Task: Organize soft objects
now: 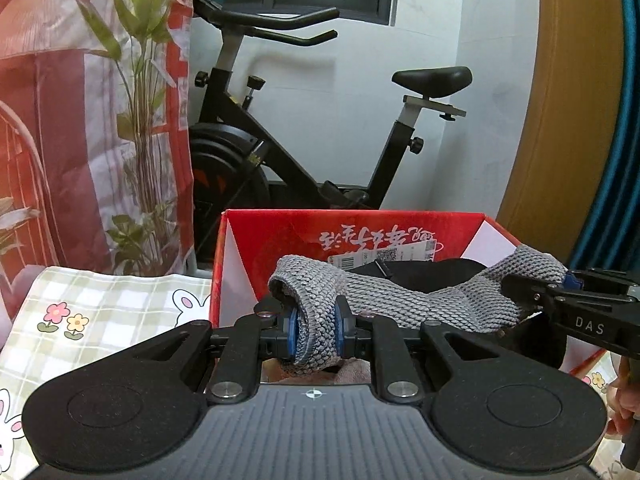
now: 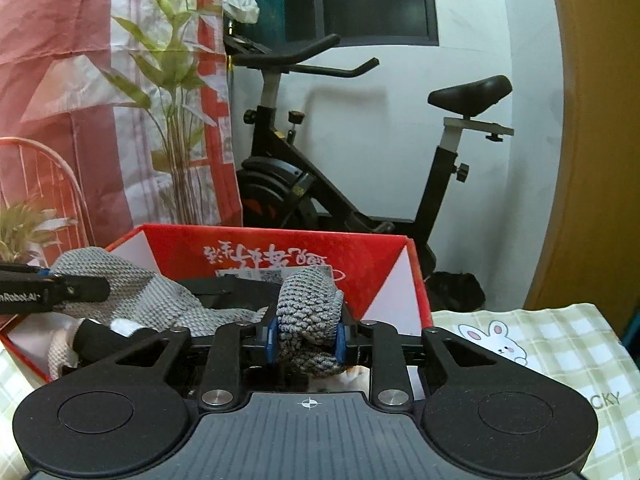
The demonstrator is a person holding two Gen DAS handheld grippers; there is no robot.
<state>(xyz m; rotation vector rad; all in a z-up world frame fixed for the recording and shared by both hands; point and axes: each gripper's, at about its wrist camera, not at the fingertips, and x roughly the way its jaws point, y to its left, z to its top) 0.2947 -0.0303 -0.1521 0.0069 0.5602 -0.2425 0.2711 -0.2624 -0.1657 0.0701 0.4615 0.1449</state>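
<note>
Nearest in the left wrist view, the left gripper (image 1: 315, 334) pinches one end of a grey knit cloth (image 1: 404, 300) between its blue pads (image 1: 293, 334), which press into the fabric. In the right wrist view the right gripper (image 2: 306, 338) has the other end of the cloth (image 2: 308, 312) bunched between its own pads (image 2: 341, 342), clamped the same way. The cloth stretches between the two tools, sagging over a red box (image 1: 280, 236).

Each camera catches the other tool: the left view shows the right gripper (image 1: 516, 290) coming in from the right edge with a bit of a hand (image 1: 624, 404) below it; the right view shows the left gripper (image 2: 96, 288) entering from the left. Only the right view shows white and black soft items (image 2: 100, 334) lying in the box (image 2: 384, 280) under the cloth. The left view shows a dark item (image 1: 420, 274) in the box beyond the cloth.

The box stands on a checked tablecloth (image 1: 100, 312) printed with rabbits, seen left of the box in one view and right (image 2: 540, 344) in the other.

Farther off stand an exercise bike (image 1: 304, 136), a plant (image 1: 140, 120) before a red curtain (image 1: 48, 120), and a wooden panel (image 1: 560, 100) at the right.
</note>
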